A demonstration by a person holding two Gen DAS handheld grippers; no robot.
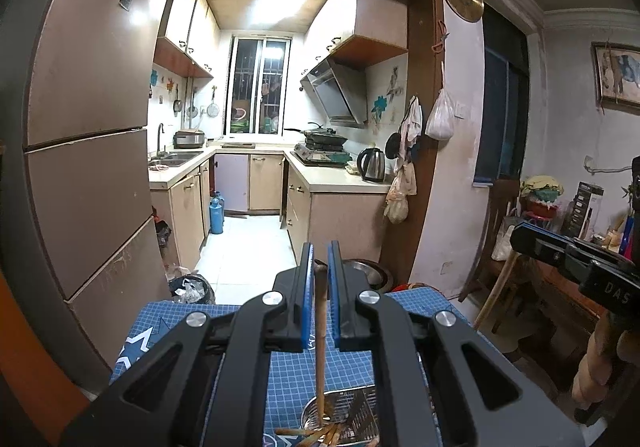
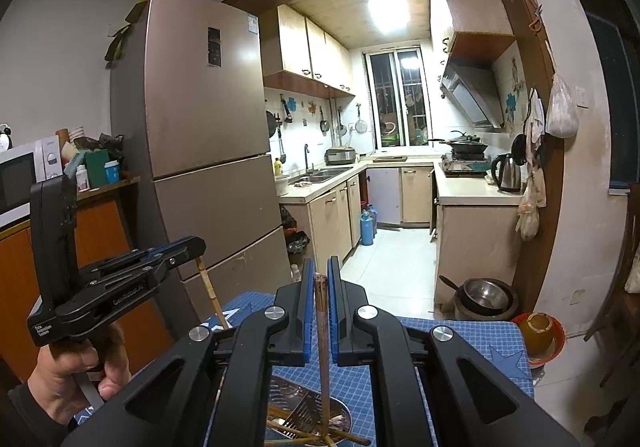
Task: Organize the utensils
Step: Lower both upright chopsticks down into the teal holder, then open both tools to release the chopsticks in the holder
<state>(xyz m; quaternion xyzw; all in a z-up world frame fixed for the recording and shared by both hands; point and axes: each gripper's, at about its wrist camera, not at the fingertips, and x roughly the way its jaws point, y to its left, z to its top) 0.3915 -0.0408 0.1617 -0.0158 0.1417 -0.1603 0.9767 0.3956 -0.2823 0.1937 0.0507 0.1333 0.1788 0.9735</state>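
Note:
My left gripper [image 1: 320, 252] is shut on a pale bamboo chopstick [image 1: 320, 327] that stands upright. Its lower end reaches into a metal drainer basket [image 1: 352, 407] on the blue grid tablecloth [image 1: 288, 375]. Several loose chopsticks [image 1: 316, 435] lie in the basket. My right gripper [image 2: 320, 267] is shut on a dark brown chopstick [image 2: 323, 335], also upright, its tip down in the same metal basket [image 2: 304, 407] among several chopsticks [image 2: 288, 427]. In the right wrist view, the left gripper [image 2: 198, 245] with its pale chopstick [image 2: 212, 295] shows at the left, held by a hand [image 2: 72, 367].
A tall fridge [image 2: 208, 151] stands to the left of the kitchen doorway. Beyond the table's far edge, a steel bowl [image 2: 486, 295] and an orange bowl [image 2: 538, 327] sit low. A rubbish bag [image 1: 192, 287] lies by the fridge. Chairs and clutter [image 1: 544, 199] stand to the right.

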